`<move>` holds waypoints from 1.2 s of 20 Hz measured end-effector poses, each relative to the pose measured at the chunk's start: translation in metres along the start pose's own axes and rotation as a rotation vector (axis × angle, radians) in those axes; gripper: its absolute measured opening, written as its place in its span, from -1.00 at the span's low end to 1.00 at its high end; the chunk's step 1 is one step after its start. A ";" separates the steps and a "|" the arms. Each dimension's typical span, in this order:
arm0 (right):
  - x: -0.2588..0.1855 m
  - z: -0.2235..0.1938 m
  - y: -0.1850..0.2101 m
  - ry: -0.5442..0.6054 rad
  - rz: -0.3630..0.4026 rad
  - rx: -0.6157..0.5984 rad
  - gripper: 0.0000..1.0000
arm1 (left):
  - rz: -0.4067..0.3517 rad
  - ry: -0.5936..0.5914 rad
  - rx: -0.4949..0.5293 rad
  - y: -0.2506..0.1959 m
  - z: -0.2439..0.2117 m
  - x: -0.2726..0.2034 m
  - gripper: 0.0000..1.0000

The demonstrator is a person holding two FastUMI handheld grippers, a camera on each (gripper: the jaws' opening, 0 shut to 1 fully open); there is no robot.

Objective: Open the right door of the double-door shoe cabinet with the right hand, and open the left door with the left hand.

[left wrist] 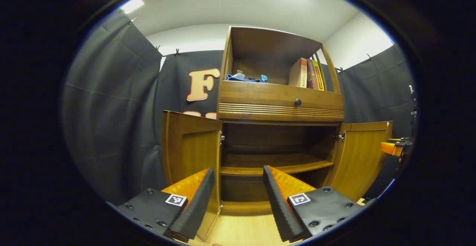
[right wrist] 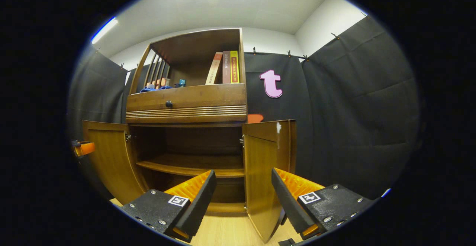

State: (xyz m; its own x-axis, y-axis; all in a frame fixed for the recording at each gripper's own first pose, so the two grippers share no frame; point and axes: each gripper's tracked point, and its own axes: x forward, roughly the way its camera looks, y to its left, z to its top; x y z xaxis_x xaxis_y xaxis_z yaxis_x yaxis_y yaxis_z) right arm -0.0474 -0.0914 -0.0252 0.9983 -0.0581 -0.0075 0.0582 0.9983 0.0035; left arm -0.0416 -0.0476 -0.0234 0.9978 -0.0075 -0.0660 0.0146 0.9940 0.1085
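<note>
Shoe cabinet (left wrist: 280, 101) stands against the black booth wall with both lower doors swung wide, bare shelves exposed. Left door (left wrist: 189, 149) sits just ahead of the left gripper (left wrist: 238, 197), whose fingers are spread and hold nothing; right door (right wrist: 266, 171) sits before the right gripper (right wrist: 243, 201), likewise spread and empty. Judged risk: with each door edge between or beside open fingers, a careless pull-back could snag and swing it shut

books (right wrist: 223, 67) and a blue cloth (left wrist: 243, 78) on the upper shelf, wooden floor (left wrist: 241, 231) below
</note>
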 end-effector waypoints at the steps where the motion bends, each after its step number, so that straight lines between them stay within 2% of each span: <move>1: 0.000 -0.001 0.002 0.007 0.010 0.010 0.83 | -0.009 0.006 -0.008 -0.007 -0.001 0.007 0.70; 4: -0.001 0.001 0.003 0.017 0.038 0.042 0.83 | -0.008 0.020 -0.022 -0.015 -0.001 0.022 0.94; 5: -0.002 0.003 0.003 0.011 0.042 0.047 0.92 | -0.004 0.023 -0.016 -0.018 -0.001 0.026 0.94; 6: -0.003 0.005 0.003 0.007 0.045 0.051 0.83 | 0.002 0.024 -0.011 -0.019 -0.001 0.028 0.94; 7: -0.004 0.006 0.004 0.004 0.050 0.056 0.82 | 0.000 0.025 -0.006 -0.021 0.000 0.029 0.94; 9: -0.006 0.008 0.005 -0.003 0.056 0.061 0.60 | -0.004 0.027 0.001 -0.025 0.001 0.031 0.94; 11: -0.007 0.009 0.007 -0.006 0.061 0.059 1.00 | -0.009 0.025 0.009 -0.028 0.002 0.030 0.94; 16: -0.008 0.008 0.020 -0.002 0.083 0.051 1.00 | -0.013 0.014 0.022 -0.026 0.005 0.023 0.94; 24: -0.006 0.012 0.037 -0.008 0.094 0.034 1.00 | 0.021 0.009 0.027 -0.003 0.005 0.017 0.94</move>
